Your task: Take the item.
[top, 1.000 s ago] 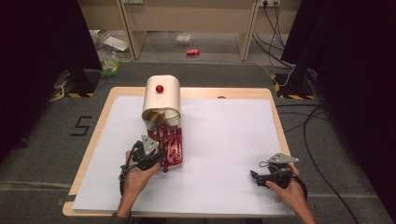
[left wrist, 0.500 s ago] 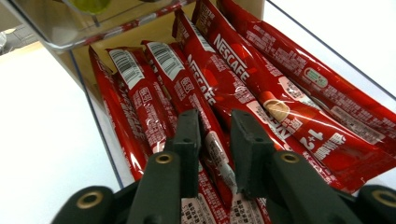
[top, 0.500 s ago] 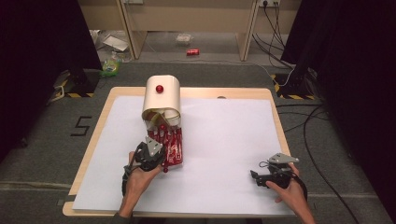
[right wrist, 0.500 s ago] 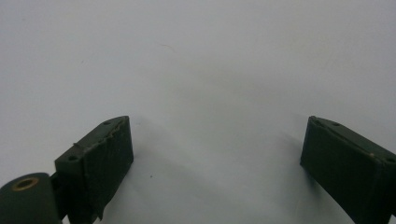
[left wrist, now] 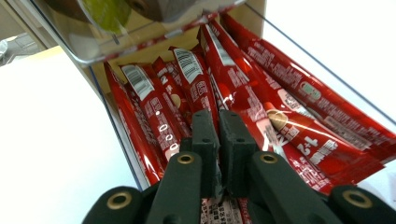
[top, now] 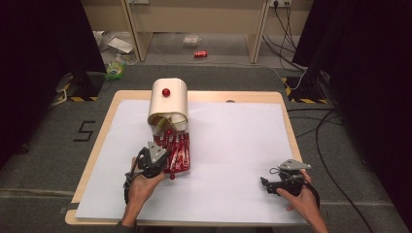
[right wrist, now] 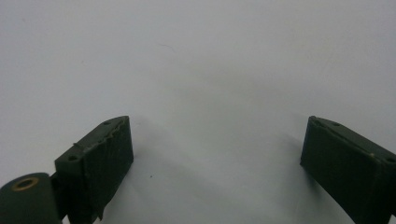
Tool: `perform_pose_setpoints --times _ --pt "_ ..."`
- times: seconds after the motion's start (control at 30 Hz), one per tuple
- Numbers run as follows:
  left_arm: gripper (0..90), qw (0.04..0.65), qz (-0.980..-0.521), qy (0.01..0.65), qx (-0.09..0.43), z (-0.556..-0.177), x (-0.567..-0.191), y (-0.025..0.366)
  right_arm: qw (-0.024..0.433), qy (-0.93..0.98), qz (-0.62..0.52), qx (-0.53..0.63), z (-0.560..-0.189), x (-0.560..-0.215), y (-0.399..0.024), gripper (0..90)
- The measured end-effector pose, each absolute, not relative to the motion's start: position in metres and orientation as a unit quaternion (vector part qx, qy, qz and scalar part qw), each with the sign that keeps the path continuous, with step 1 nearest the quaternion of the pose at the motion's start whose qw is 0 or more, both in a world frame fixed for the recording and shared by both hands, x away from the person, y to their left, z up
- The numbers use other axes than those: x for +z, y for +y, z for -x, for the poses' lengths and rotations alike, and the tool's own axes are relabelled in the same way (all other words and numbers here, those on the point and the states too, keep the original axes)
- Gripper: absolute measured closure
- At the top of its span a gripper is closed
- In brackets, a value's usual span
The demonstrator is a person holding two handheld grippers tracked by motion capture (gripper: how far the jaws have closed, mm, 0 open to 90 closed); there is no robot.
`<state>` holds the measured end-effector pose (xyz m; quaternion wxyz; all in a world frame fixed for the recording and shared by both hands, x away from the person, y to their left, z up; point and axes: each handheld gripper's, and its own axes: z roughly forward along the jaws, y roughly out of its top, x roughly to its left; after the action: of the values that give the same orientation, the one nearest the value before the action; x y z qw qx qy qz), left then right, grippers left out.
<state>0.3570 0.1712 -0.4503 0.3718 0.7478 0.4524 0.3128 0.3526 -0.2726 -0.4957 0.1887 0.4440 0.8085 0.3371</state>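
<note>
Left tongs (left wrist: 218,122) pinched together over the red packets (left wrist: 243,98) — right tongs (right wrist: 215,154) spread wide above white paper (right wrist: 210,60)

Tabletop (top: 109,111): pale wood showing at the edges, covered by a matt white paper sheet (top: 233,145). Snack packets (left wrist: 280,107): glossy red foil-like wrappers, creased, with printed barcodes. Tray (left wrist: 327,79) holding them: clear smooth plastic walls. Dispenser (top: 168,99): smooth cream shell with a shiny red knob (top: 166,92). Jaws of both grippers: matt black, brass-coloured metal rivets.
</note>
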Motion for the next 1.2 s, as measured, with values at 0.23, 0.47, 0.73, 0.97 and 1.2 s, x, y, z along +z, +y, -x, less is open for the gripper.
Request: perform_pose_setpoints --times 0.23,0.47,0.73,0.97,1.2 --pt "85.4 0.375 -0.751 0.451 0.302 -0.352 -0.443 0.176 0.189 0.809 -0.444 0.337 -0.353 -0.496 -0.273 9.6" --pt "85.4 0.380 -0.753 0.449 0.295 -0.346 -0.435 0.181 0.189 0.809 -0.444 0.337 -0.353 -0.496 -0.273 9.6" --pt "85.4 0.383 -0.755 0.451 0.282 -0.342 -0.433 0.186 0.189 0.808 -0.444 0.337 -0.353 -0.496 -0.273 9.6" --pt "85.4 0.388 -0.757 0.445 0.279 -0.334 -0.428 0.187 0.189 0.808 -0.444 0.337 -0.352 -0.496 -0.273 9.6" --pt "85.5 0.384 -0.760 0.443 0.282 -0.324 -0.426 0.191 0.189 0.808 -0.444 0.337 -0.353 -0.496 -0.273 9.6"
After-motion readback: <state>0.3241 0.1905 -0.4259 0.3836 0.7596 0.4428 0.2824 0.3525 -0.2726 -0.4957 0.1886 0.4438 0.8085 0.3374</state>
